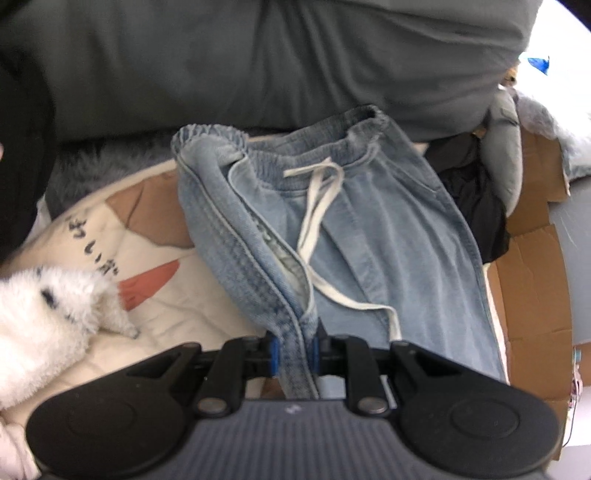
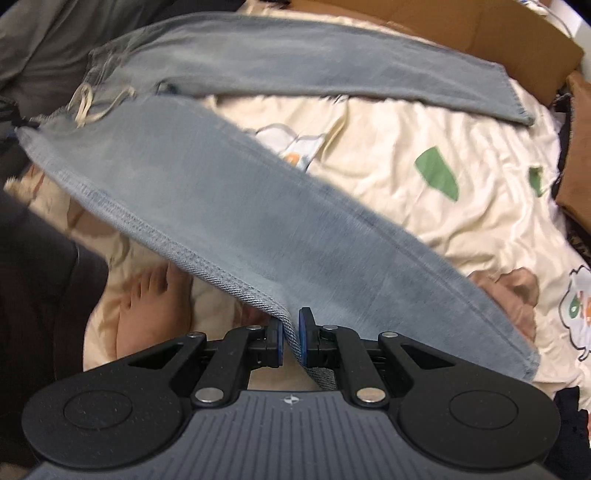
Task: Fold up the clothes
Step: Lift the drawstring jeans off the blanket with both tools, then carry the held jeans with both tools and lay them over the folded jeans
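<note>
We hold a pair of light blue jeans with both tools above a cream printed quilt. Our left gripper is clamped on the thick stitched side seam just below the waistband, blue pads pressed against the denim on either side. From there the elastic waistband lies farther away, bunched up, with a white drawstring trailing down the front toward us. Beyond the jeans sits a grey pillow, and a white fluffy toy lies at the near left.

Our right gripper is pinched on the hemmed edge of one trouser leg, which stretches lifted and taut from the pads up toward the far left, clear of the quilt. The other leg lies flat on the quilt at the far side, running out to the right. A bare foot rests on the quilt at the near left, under the raised leg. Brown cardboard shows at the far right edge.
</note>
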